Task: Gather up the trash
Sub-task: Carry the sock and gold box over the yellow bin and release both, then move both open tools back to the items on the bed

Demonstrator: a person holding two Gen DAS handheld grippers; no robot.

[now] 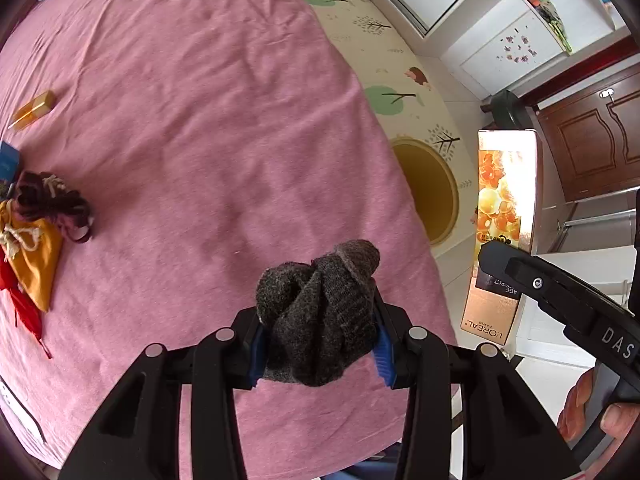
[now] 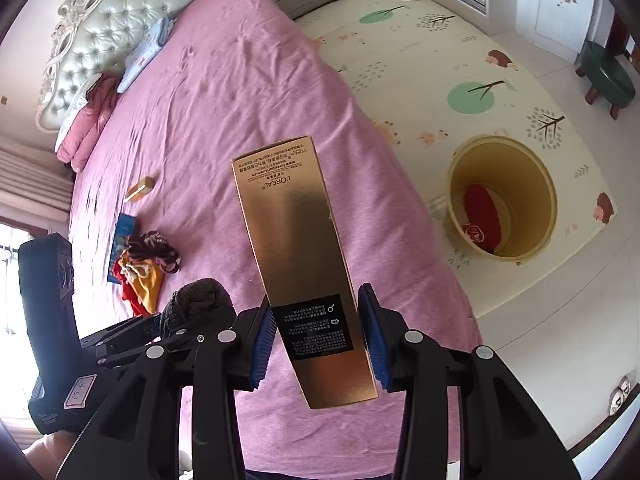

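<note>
Gripping gray sock [image 1: 320, 312] in left tongs [image 1: 320, 346], gold box [image 2: 308, 276] between right tongs [image 2: 320, 340]

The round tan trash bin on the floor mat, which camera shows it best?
The right wrist view: the round tan trash bin stands in full sight beside the pink bed, with its inside and a red item at the bottom showing. The left wrist view catches only part of its opening, cut off by the bed edge.

Gold L'Oréal box [image 2: 308, 264] clamped in right claw [image 2: 320, 340], above pink bed [image 2: 224, 92].
</note>
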